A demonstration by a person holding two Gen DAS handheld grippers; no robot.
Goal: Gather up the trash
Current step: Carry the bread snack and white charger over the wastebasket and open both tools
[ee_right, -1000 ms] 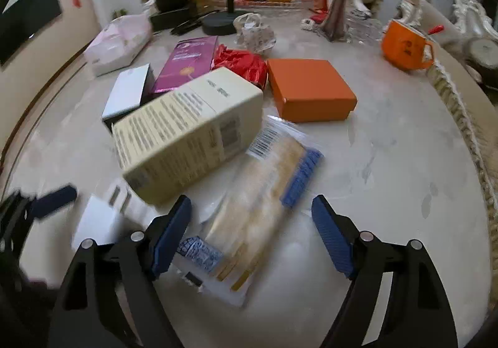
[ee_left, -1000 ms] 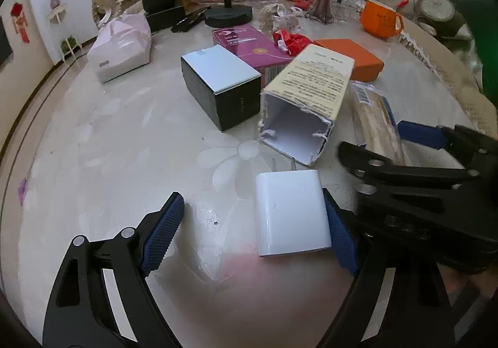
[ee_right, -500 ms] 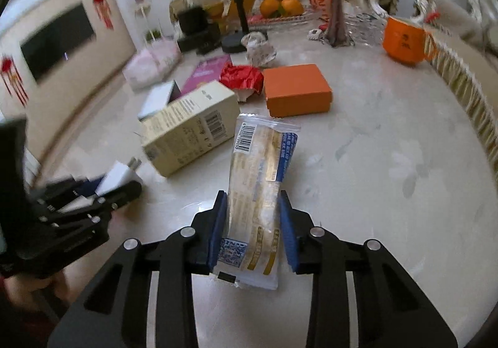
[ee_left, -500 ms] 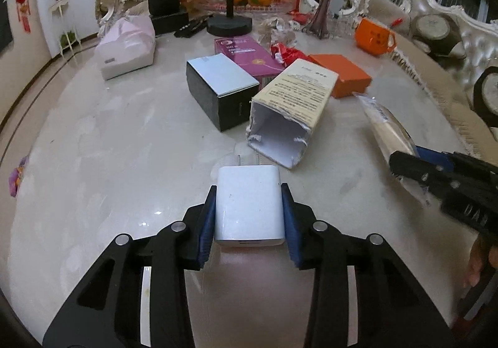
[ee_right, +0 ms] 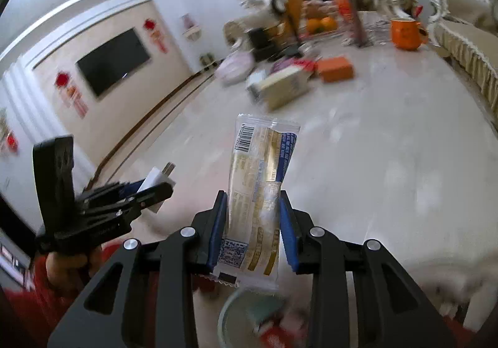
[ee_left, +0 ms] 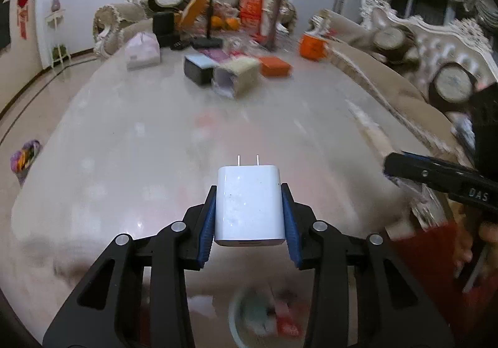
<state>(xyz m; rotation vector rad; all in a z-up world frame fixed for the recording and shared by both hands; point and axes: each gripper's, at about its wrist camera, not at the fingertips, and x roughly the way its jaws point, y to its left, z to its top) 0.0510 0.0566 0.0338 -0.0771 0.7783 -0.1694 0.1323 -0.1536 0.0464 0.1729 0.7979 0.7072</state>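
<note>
Left wrist view: left gripper [ee_left: 249, 217] fingers pinch white charger [ee_left: 250, 204]; right gripper [ee_right: 252, 223] fingers pinch snack wrapper [ee_right: 258, 189]. Bin [ee_right: 246, 317] below blurred, contents unreadable.

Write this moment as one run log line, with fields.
left gripper: shut on white charger | right gripper: shut on snack wrapper | both lifted above bin

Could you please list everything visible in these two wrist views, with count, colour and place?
charger: 1, white, in left gripper
snack packet: 1, clear and blue, in right gripper
bin: 1, pale, below both grippers, blurred
boxes: several, black, cream, orange, purple, far on table
mug: 1, orange, far table edge
table: 1, pale marble
left gripper: 1, black with blue pads, shut on charger
right gripper: 1, same, shut on snack packet
</note>
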